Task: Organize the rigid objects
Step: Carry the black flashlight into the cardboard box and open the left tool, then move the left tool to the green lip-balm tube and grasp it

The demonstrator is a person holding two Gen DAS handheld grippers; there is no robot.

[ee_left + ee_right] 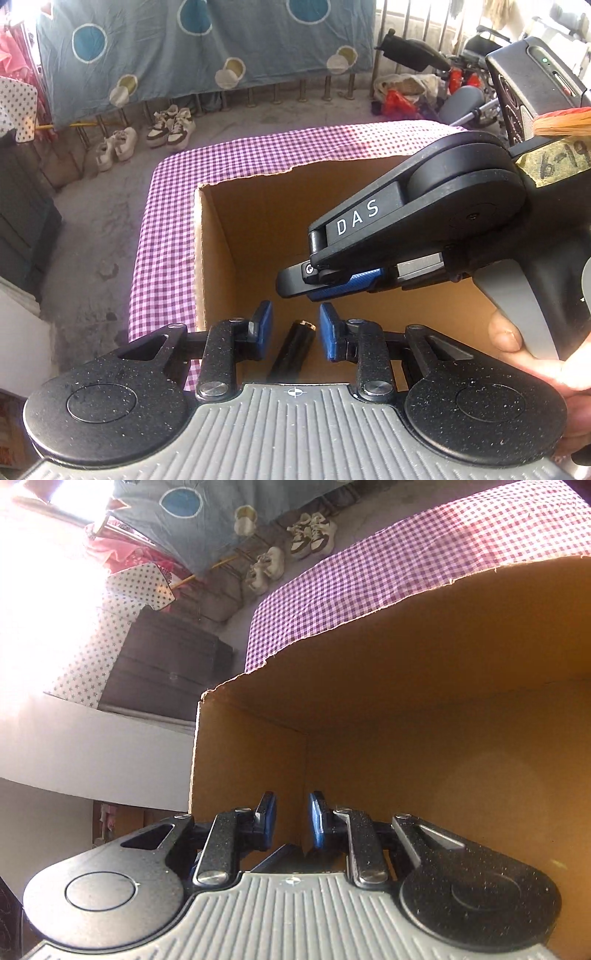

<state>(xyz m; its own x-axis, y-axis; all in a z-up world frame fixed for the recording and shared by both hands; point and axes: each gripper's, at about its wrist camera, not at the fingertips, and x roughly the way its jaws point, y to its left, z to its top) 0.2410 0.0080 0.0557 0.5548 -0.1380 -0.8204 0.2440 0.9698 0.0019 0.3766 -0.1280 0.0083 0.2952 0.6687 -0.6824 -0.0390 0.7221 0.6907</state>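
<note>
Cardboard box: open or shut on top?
Open. The cardboard box has no lid; its brown inside walls show from above in both wrist views.

The right gripper [292, 821], jaws nearly closed at six o'clock, points into the cardboard box's [424, 672] inner corner.

An open cardboard box [236, 229] stands on the cloth-covered desk [258, 147], near its left edge. A cylinder [293, 347] lies inside the box. Shoes [170, 129] sit on the floor behind the desk.
</note>
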